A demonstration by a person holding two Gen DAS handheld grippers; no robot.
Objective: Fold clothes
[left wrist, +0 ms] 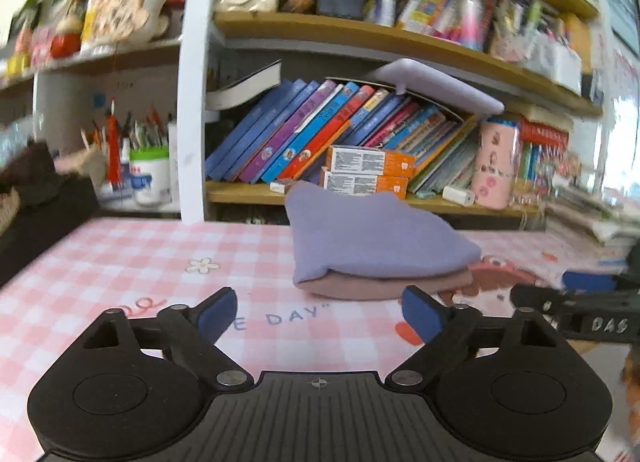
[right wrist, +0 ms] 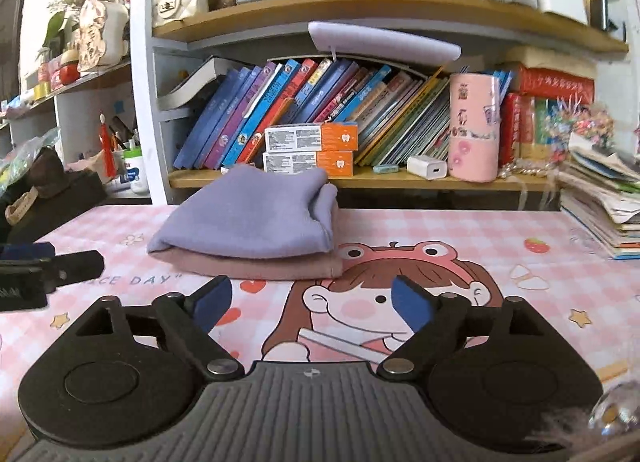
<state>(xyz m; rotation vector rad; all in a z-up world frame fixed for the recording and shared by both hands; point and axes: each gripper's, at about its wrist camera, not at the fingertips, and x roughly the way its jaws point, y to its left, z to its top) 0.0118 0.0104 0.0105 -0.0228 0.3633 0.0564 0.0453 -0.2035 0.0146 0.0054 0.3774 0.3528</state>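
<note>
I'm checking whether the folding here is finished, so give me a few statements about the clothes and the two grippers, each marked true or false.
1. The purple garment lies folded on top of the pink garment. True.
2. The left gripper is shut on the purple garment. False: its jaws are open, short of the stack, holding nothing.
3. The right gripper is open and empty. True.
4. The stack sits on a bare wooden table. False: it rests on a pink checked cartoon mat.
5. Two orange boxes are stacked on the shelf behind the clothes. True.
</note>
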